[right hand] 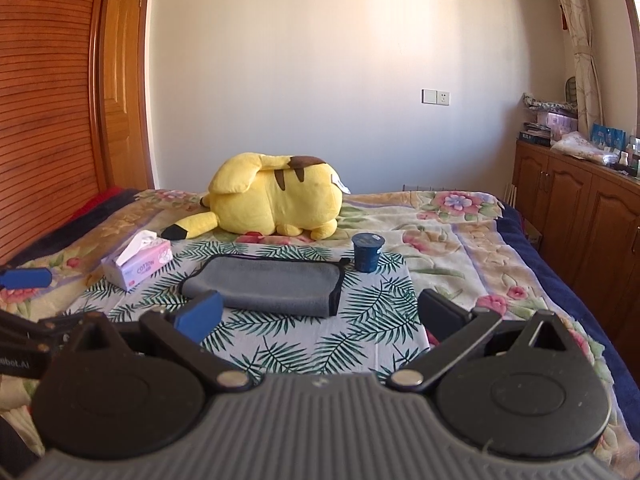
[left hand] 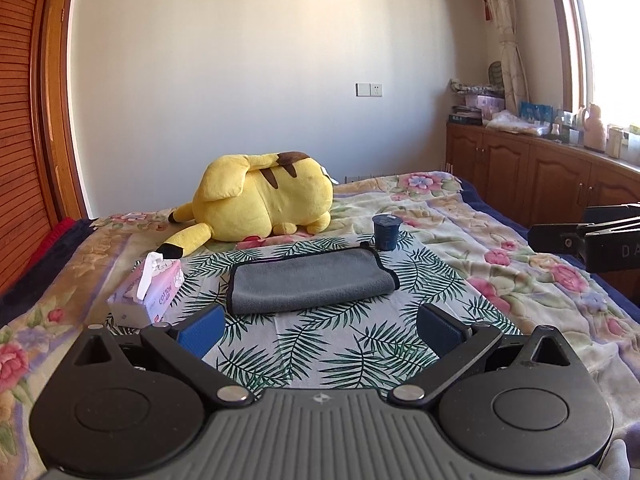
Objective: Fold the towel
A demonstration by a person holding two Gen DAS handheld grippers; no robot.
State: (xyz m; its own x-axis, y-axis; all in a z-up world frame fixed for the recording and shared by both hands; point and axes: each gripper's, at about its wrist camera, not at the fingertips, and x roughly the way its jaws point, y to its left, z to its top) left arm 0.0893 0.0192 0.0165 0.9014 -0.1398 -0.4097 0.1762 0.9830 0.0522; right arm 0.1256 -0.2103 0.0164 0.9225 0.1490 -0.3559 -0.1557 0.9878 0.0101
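Left gripper [left hand: 320,330] nearest the lens: blue-padded fingers [left hand: 202,330] spread wide, nothing between them, held above the near edge of the palm-leaf cloth [left hand: 320,354]. Right gripper [right hand: 320,314] the same: jaws wide apart, empty, one blue pad [right hand: 200,316] lit, the other in shadow. Each tool shows at the edge of the other's view, apart from the towel.

Taking the grey towel [left hand: 310,282] as the landmark: it lies on the palm-leaf cloth, just beyond both sets of fingertips and touching neither. It is folded over into a long flat band with black edging; the rounded fold faces the grippers, and the bound edges show at its far side and its right end.

Left of the towel, near but not touching: a pink tissue box [left hand: 150,290], a white tissue standing out of its top, set partly on the cloth's edge.

At the towel's far right corner, just beside it: a dark blue cup [left hand: 386,232], upright with a lid on. Whether it touches the towel's corner cannot be told.

Behind the towel, well clear: a yellow plush toy [left hand: 260,200] lying on the flowered bedspread [left hand: 500,248], its black-tipped tail pointing toward the tissue box.

Farther right of the towel, past the bed edge: wooden cabinets [left hand: 532,176] with cluttered tops. Behind everything, a plain wall; a wooden door [right hand: 124,80] far left.
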